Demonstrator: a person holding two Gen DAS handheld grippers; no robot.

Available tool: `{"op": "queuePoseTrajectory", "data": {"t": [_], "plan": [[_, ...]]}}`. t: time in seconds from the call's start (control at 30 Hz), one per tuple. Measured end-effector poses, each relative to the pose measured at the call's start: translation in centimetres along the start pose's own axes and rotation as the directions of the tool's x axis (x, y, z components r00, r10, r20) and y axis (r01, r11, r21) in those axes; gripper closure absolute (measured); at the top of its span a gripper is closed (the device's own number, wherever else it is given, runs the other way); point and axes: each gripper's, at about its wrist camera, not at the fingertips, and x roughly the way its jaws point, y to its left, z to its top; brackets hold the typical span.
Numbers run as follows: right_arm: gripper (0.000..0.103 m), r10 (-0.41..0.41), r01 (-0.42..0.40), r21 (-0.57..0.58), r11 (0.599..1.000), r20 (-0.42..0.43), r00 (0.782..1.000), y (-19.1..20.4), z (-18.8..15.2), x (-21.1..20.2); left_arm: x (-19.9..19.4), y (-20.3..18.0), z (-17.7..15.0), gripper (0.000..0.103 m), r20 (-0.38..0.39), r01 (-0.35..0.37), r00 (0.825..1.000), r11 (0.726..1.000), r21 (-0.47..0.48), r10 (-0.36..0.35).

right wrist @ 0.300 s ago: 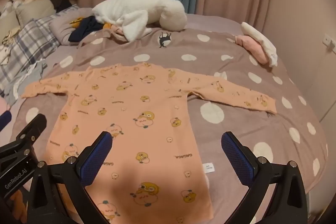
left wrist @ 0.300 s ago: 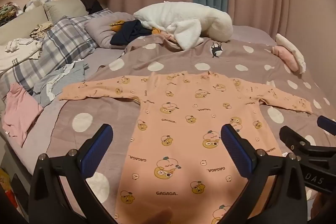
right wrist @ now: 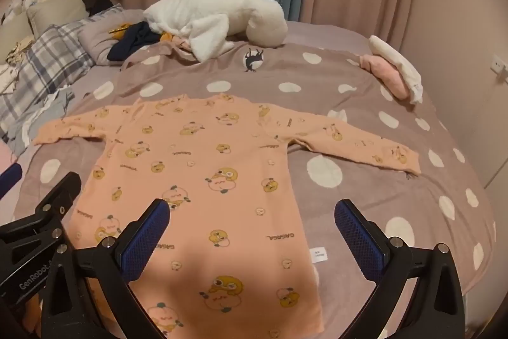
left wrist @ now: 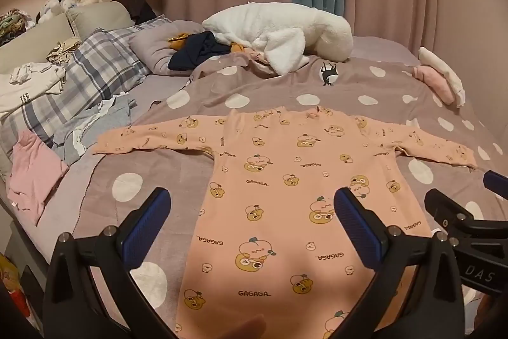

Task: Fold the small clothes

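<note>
1. The peach shirt (left wrist: pixel 285 212) lay flat on the bed (left wrist: pixel 397 91), sleeves spread sideways, body running away from both grippers.
2. The left gripper (left wrist: pixel 252 227) and right gripper (right wrist: pixel 252 227) hovered over its hem, jaws wide apart, empty.
3. The right sleeve (right wrist: pixel 358 145) lay nearer the right gripper.

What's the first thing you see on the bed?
A peach nightshirt with cartoon prints lies spread flat, sleeves out, in the middle of the spotted grey blanket. Behind it, a big fluffy white plush lies across the bed. Nearest the camera, the left hand-held gripper hangs open above the shirt.
</note>
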Motion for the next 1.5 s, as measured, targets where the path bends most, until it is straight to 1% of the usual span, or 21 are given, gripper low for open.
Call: {"op": "queuePoseTrajectory", "data": {"t": [0.13, 0.23, 0.47, 0.53, 0.67, 0.8, 0.9, 1.07, 1.17, 1.2, 1.27, 1.5], "plan": [[0.0, -0.013, 0.013, 0.0, 1.0, 0.007, 1.0, 0.7, -0.3, 0.0, 0.2, 0.4, -0.2, 0.0, -0.007, -0.002, 1.0, 1.0, 0.003, 0.002], [0.0, -0.006, 0.006, 0.015, 1.0, 0.013, 1.0, -0.2, 0.0, -0.3, -0.1, 0.2, 0.2, 0.0, -0.011, -0.008, 1.0, 1.0, 0.005, 0.008], [0.0, -0.017, 0.017, 0.032, 0.999, 0.012, 1.0, -0.7, -0.1, -0.2, -1.3, 1.2, 0.4, 0.0, 0.031, -0.003, 0.999, 0.999, -0.042, 0.004], [0.0, -0.016, 0.015, 0.03, 0.999, 0.012, 1.0, -0.8, 0.0, -0.3, -1.2, 1.4, 0.2, 0.0, 0.03, -0.006, 1.0, 0.999, -0.036, 0.007], [0.0, -0.018, 0.017, 0.032, 0.999, 0.014, 1.0, -0.8, 0.0, -0.2, -0.2, 1.0, -0.3, 0.0, -0.008, -0.035, 0.999, 0.999, -0.014, 0.035], [0.0, -0.026, 0.026, 0.02, 0.999, 0.002, 1.0, -0.6, 0.4, 0.2, -0.6, 1.4, -0.7, 0.0, 0.006, -0.043, 0.999, 0.999, 0.004, 0.043], [0.0, -0.028, 0.028, 0.016, 0.999, -0.006, 1.0, -0.2, 0.4, 0.4, -1.2, 1.8, -0.7, 0.0, 0.017, -0.036, 0.999, 0.999, 0.0, 0.036], [0.0, -0.038, 0.038, -0.022, 0.999, -0.001, 0.999, 0.6, 0.3, 0.3, -1.5, 2.7, -0.3, 0.0, 0.02, -0.024, 0.999, 0.999, -0.04, 0.025], [0.0, -0.049, 0.049, -0.019, 0.999, 0.003, 0.999, 0.5, 0.3, 0.4, -1.6, 3.1, -0.1, 0.0, 0.026, -0.021, 0.999, 0.998, -0.059, 0.023], [0.0, -0.049, 0.049, -0.013, 0.999, 0.002, 0.999, 0.5, 0.4, 0.4, -1.3, 2.4, 0.2, 0.0, 0.026, -0.021, 0.999, 0.998, -0.063, 0.023], [0.0, -0.046, 0.046, -0.008, 0.999, -0.005, 0.999, 0.4, 0.4, 0.7, -1.2, 2.4, 0.3, 0.0, 0.027, -0.017, 0.999, 0.997, -0.071, 0.019], [0.0, -0.045, 0.045, -0.007, 0.999, -0.008, 0.999, 0.5, 0.4, 0.9, -0.6, 1.6, 0.2, 0.0, 0.01, -0.01, 1.0, 0.999, -0.038, 0.011]]}}
